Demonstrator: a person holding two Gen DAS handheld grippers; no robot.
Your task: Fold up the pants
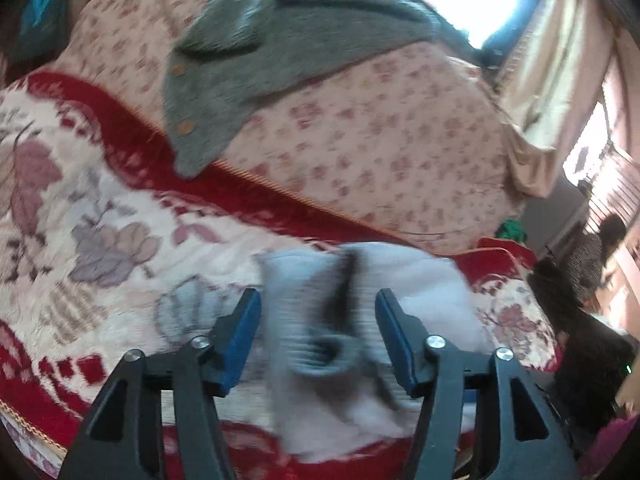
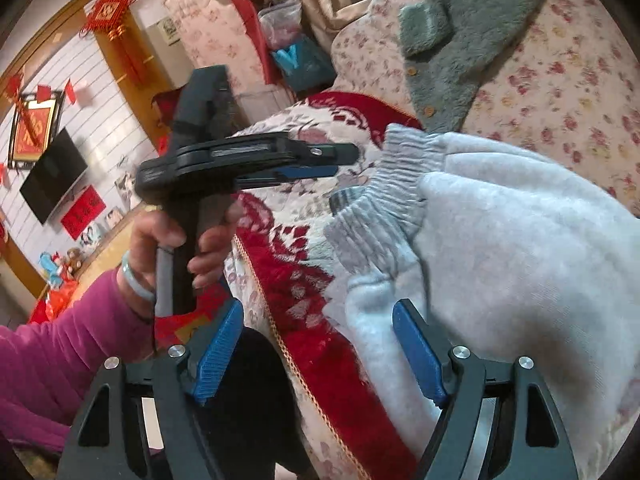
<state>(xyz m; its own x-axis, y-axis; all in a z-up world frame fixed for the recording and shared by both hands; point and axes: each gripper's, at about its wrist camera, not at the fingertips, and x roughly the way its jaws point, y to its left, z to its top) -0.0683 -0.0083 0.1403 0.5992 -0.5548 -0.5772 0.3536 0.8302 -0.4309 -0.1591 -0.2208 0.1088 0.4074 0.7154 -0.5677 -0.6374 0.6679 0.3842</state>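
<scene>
Pale grey fleece pants with a ribbed elastic waistband point(image 2: 500, 240) lie on a red and cream floral woven blanket point(image 1: 100, 208) that covers the near part of a bed. In the right wrist view the ribbed waistband point(image 2: 380, 200) points far and left, and the body of the garment runs near and right, so the long axis appears to lie diagonally from far left to near right.

The right gripper point(image 2: 320, 348) has its 2 blue-padded fingers wide apart. The right pad point(image 2: 418, 354) lies over the near edge of the fleece; the left pad point(image 2: 218, 346) hangs off the bed edge over dark floor. Whether either pad touches cloth cannot be told, and nothing is clamped.

The left gripper point(image 1: 318, 332) is likewise wide open, with the blurred waistband end directly between and just beyond its pads; it grasps nothing. In the right wrist view the same left gripper point(image 2: 332, 162) hovers near the waistband, held by the left hand point(image 2: 180, 248).

By this layout the left gripper is nearer the waistband, the right gripper nearer the middle of the garment.

A grey fleece jacket with brown buttons point(image 1: 280, 52) lies well apart on the pink floral sheet point(image 1: 380, 140) beyond.
</scene>
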